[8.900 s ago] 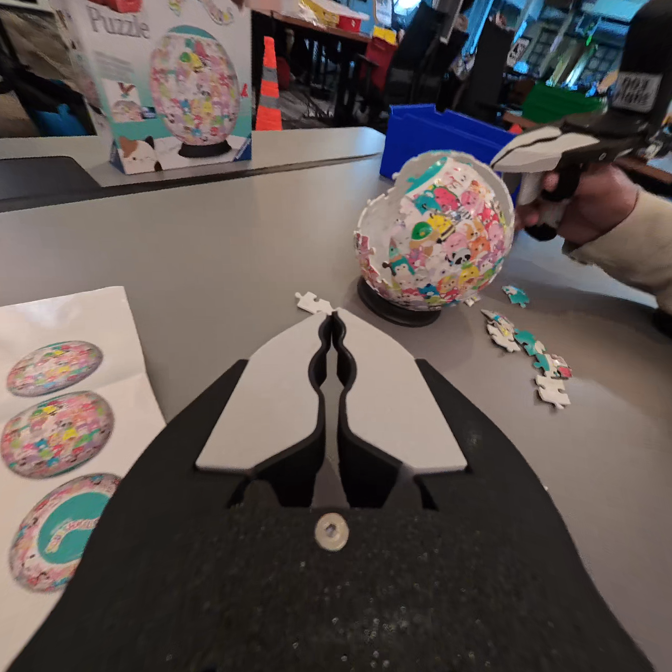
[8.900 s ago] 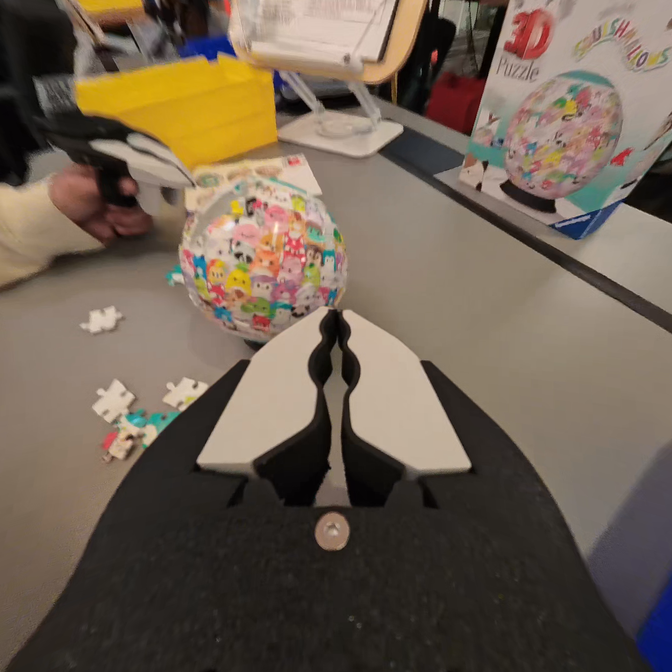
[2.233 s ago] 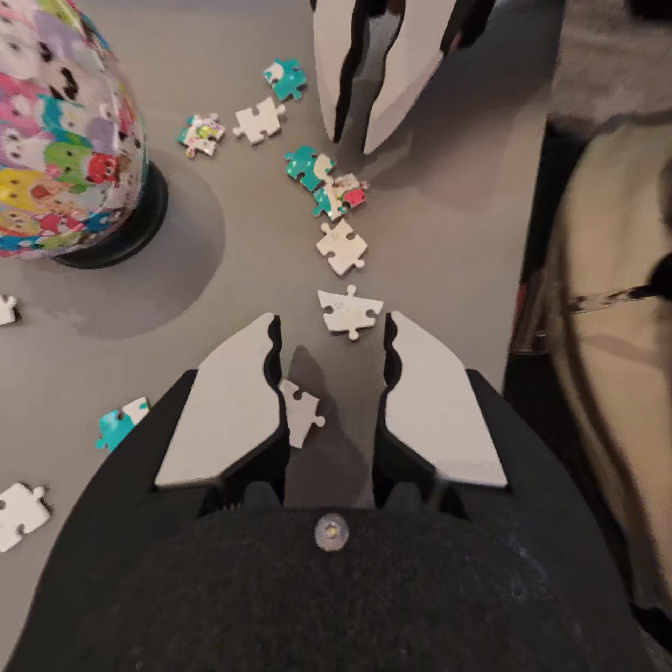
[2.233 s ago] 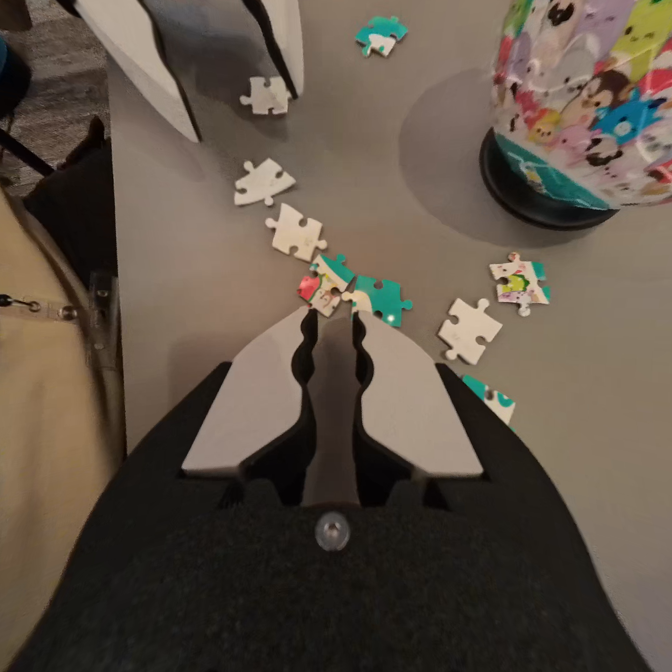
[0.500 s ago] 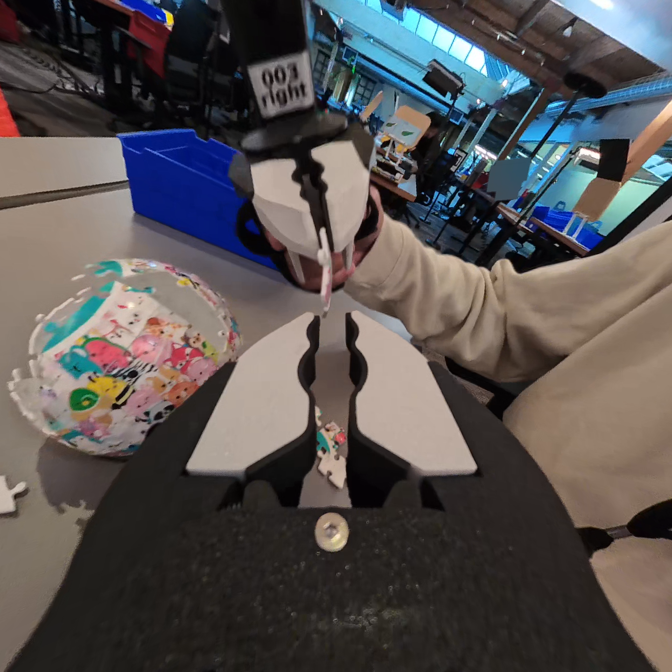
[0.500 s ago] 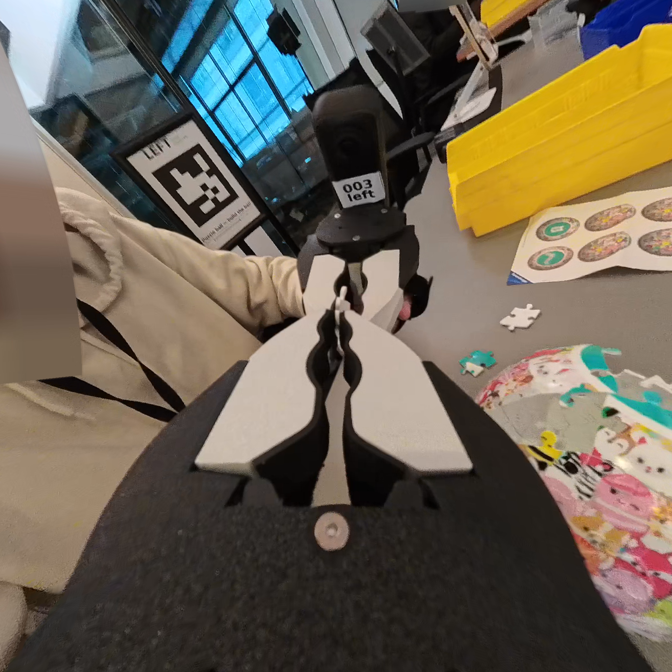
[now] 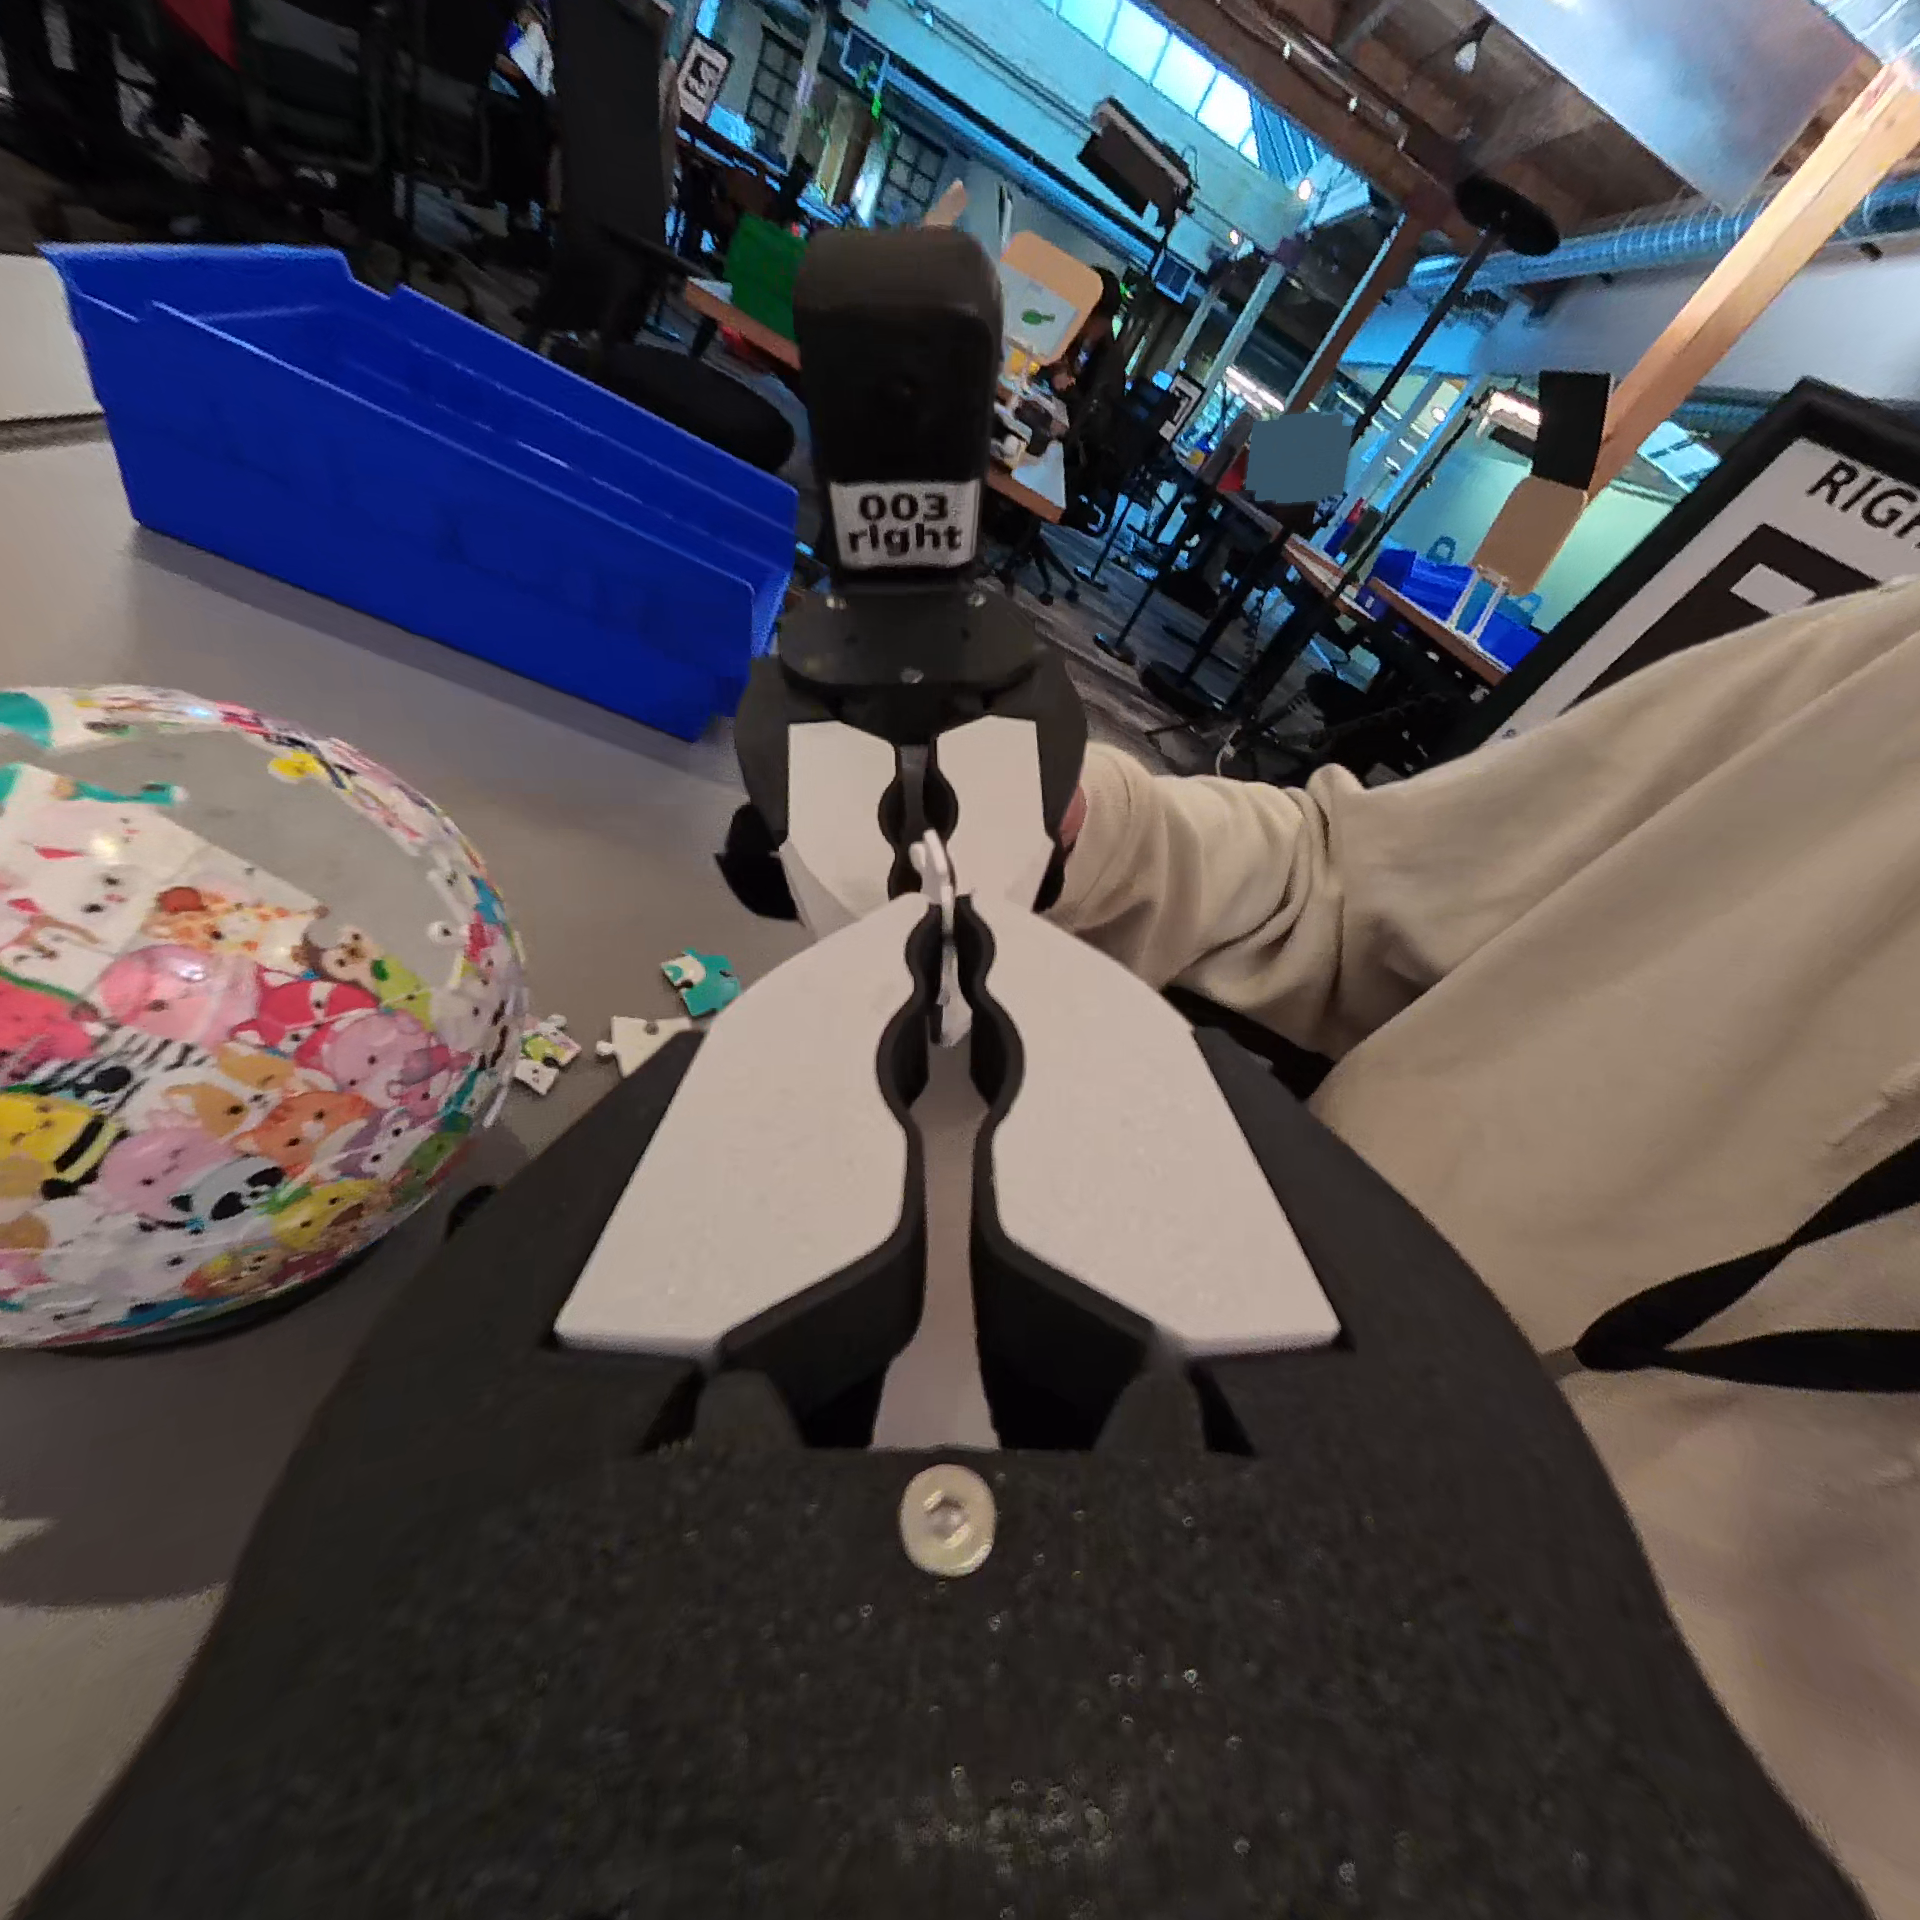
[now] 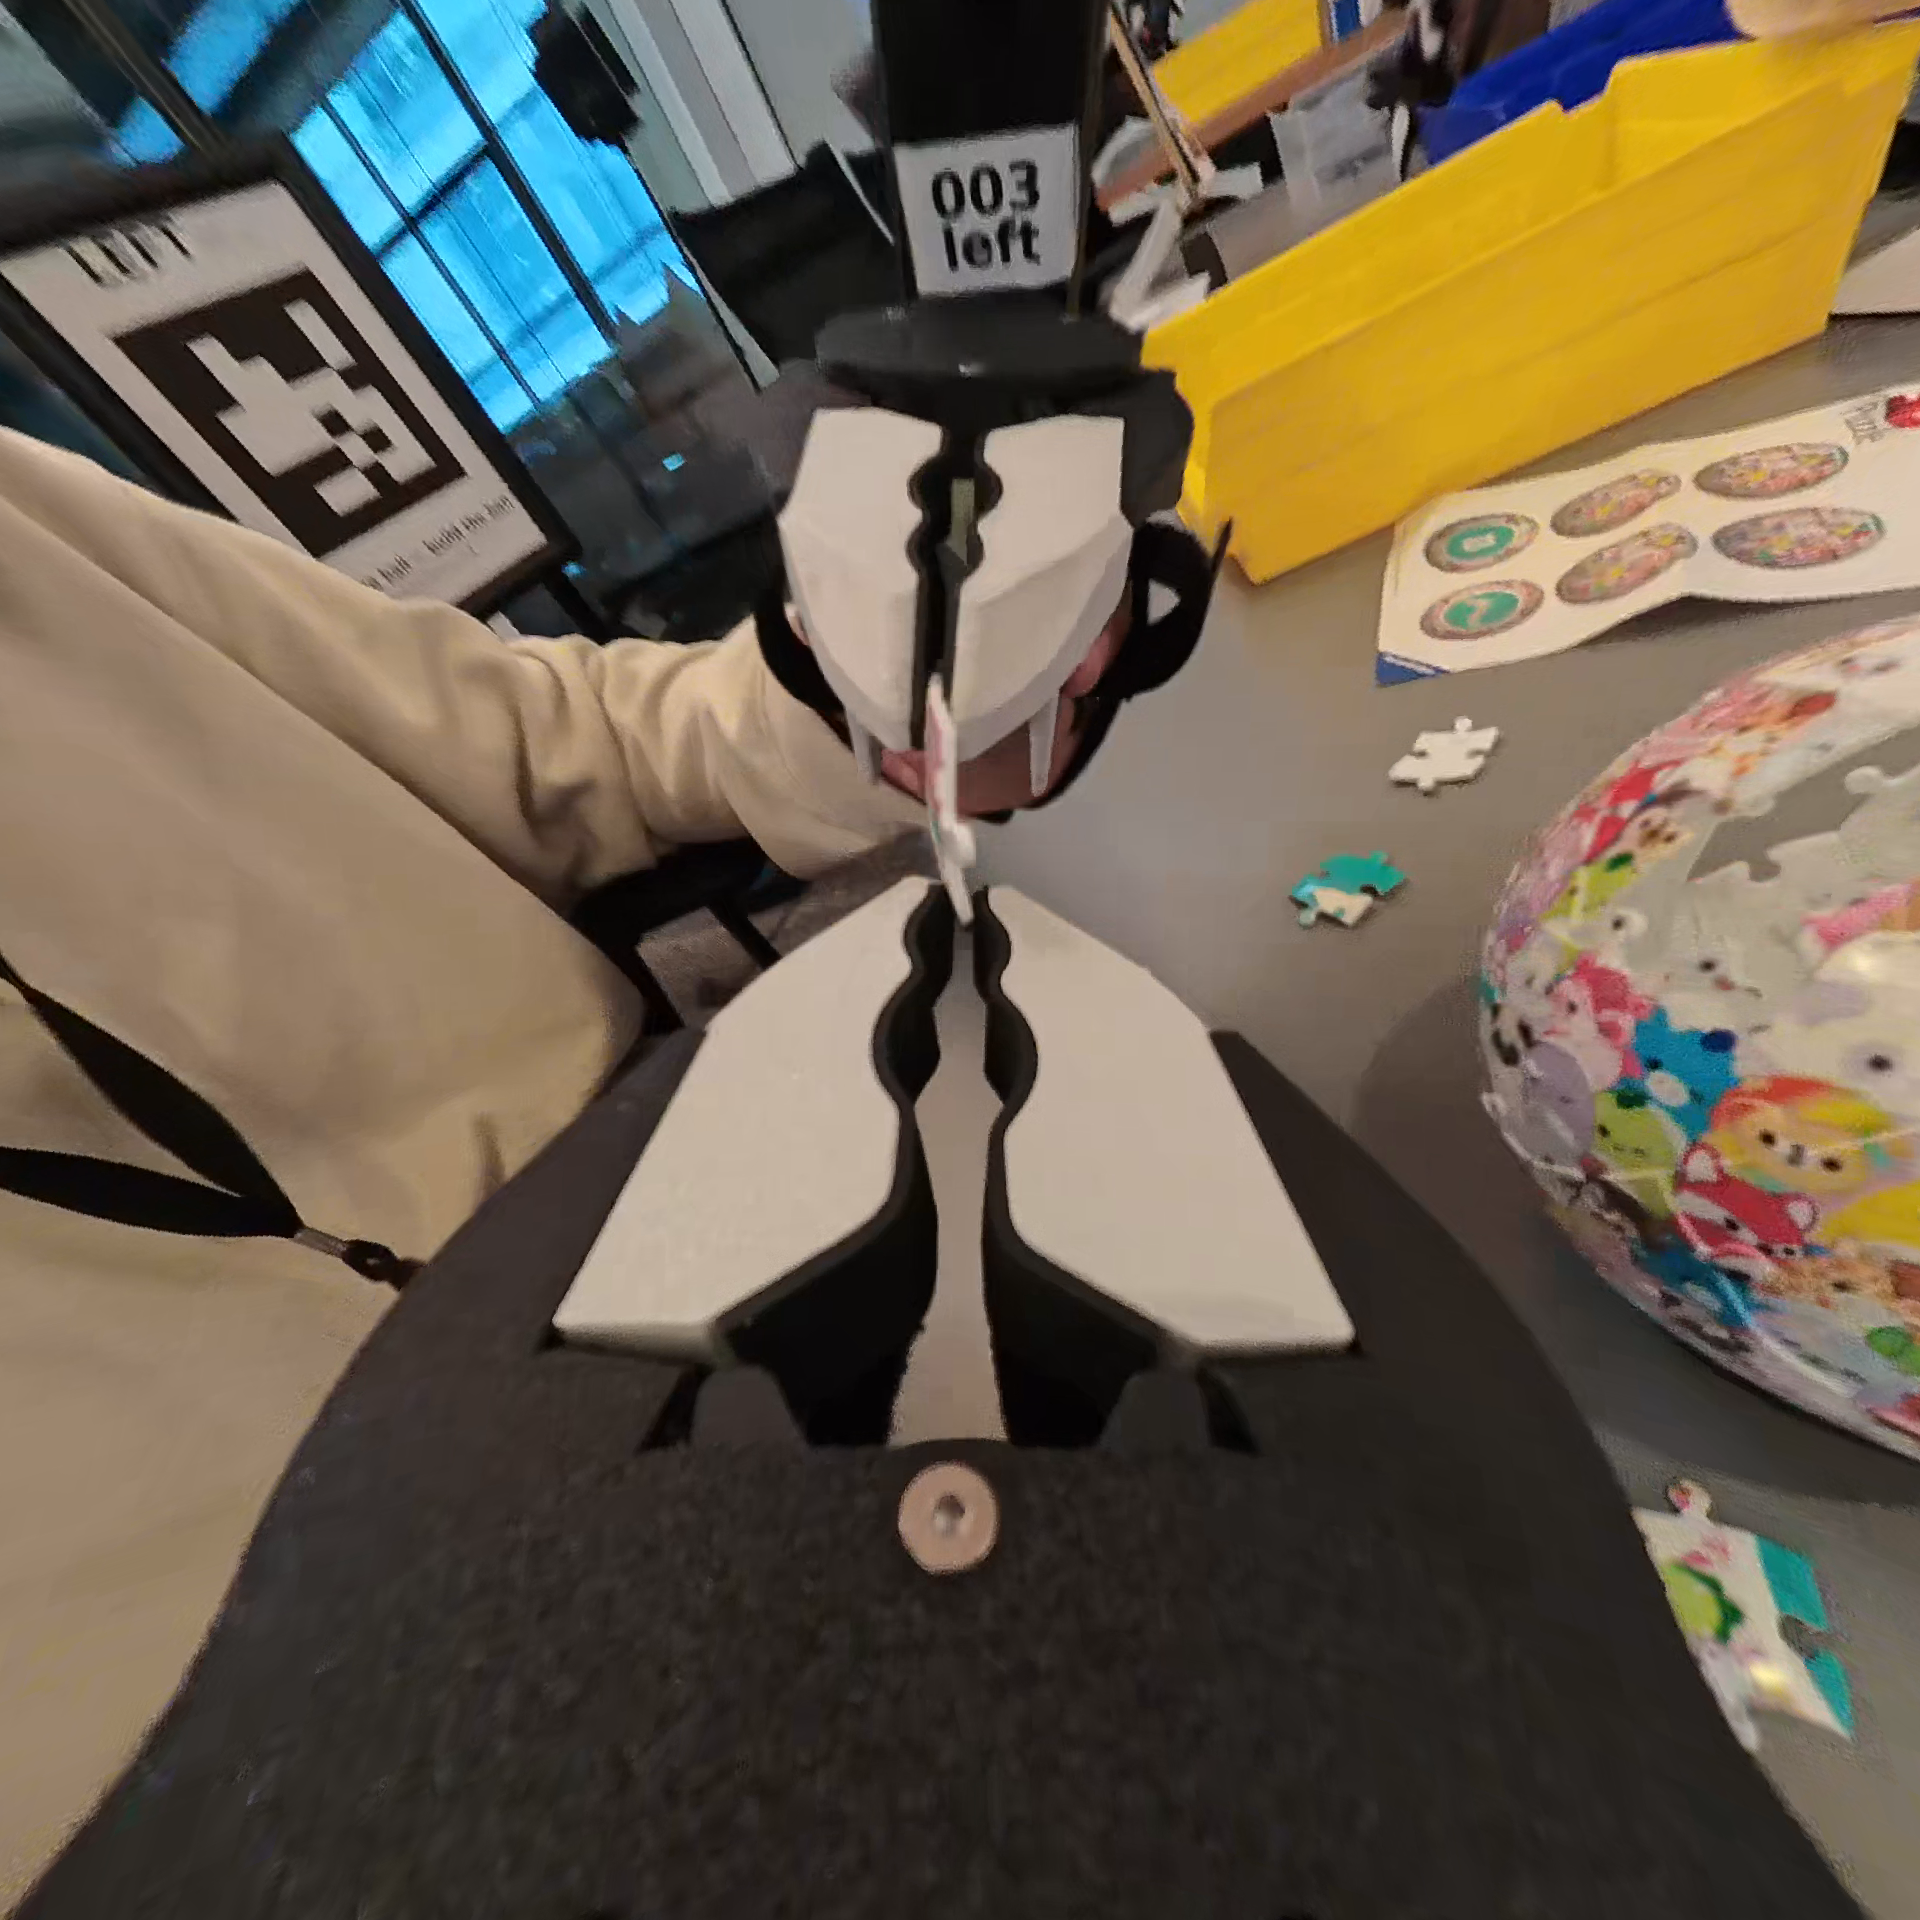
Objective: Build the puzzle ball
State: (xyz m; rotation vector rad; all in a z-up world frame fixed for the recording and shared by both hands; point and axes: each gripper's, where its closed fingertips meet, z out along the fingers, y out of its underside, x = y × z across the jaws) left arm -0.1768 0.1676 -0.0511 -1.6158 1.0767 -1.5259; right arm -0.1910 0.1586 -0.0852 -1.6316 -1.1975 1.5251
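— Two claws are seen tip to tip. How is the left gripper [image 7: 940,925] set?

— It is closed edge-on upon a white piece [image 7: 943,997], which is lodged between its fingertips and held upright above the table [image 7: 582,790].

— And the right gripper [image 8: 958,899]?

— Its jaws are drawn nearly together, and the far end of the piece is reached by its tips. Whether that end is actually pinched cannot be told.

— Where is the ball [image 7: 208,1018] found?

— It is set on the table, to the left in the left wrist view and to the right in the right wrist view, well apart from both claws. Its printed shell is seen unfinished, with a jagged hole at the top.

— What is spread around it?

— A teal piece [image 8: 1345,888] and a white piece [image 8: 1444,753] are laid loose on the table between the ball and the far claw. A printed sheet [image 8: 1662,540] is laid flat beyond them, with a yellow bin [image 8: 1507,312] behind it. A blue bin [image 7: 416,478] is placed behind the ball in the left wrist view. Cream sleeves [image 7: 1455,883] are seen behind each claw.
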